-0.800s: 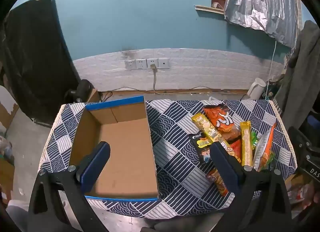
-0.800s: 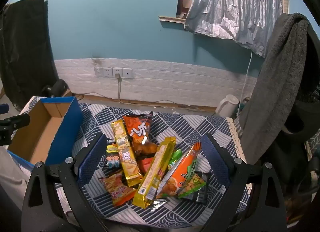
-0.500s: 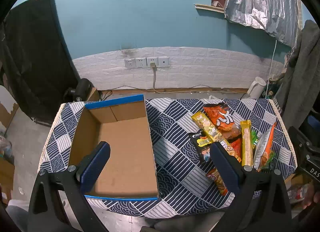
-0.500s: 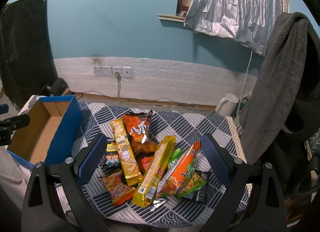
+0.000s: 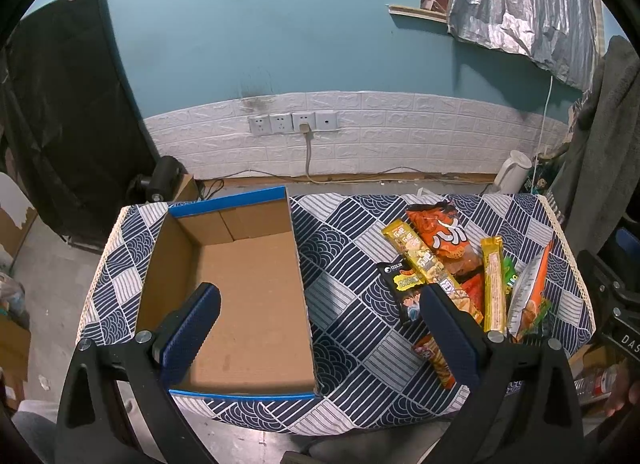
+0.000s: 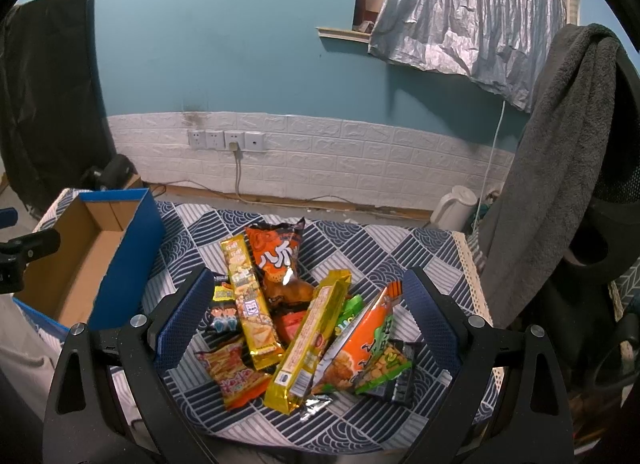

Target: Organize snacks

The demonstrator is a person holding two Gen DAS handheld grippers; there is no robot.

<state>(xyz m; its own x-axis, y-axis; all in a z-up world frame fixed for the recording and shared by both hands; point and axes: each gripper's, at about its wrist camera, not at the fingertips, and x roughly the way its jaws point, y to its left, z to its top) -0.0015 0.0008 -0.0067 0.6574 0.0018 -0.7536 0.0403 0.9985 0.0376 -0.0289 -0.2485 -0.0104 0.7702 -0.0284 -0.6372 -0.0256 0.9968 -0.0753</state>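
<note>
Both grippers hang above the near edge of the counter (image 5: 352, 304), which has a blue and white patterned cloth on it. The left gripper (image 5: 320, 328) has its fingers spread wide with nothing between them. One blue finger (image 5: 190, 338) shows over the cardboard box (image 5: 240, 296), which sits open and empty near the left edge. The right gripper (image 6: 306, 318) is also spread wide and grasps nothing. Below it, near the right edge, lies the pile of snacks (image 6: 296, 316). Closest is a small red bag of sticks (image 6: 230, 370), then a long yellow pack (image 6: 310, 340) and an orange and green bag (image 6: 360, 348). Farther back lie another long yellow pack (image 6: 246, 292) and a big orange bag (image 6: 278, 260). Behind the counter, on the floor by the wall, stands a white kettle (image 6: 456, 206).
</note>
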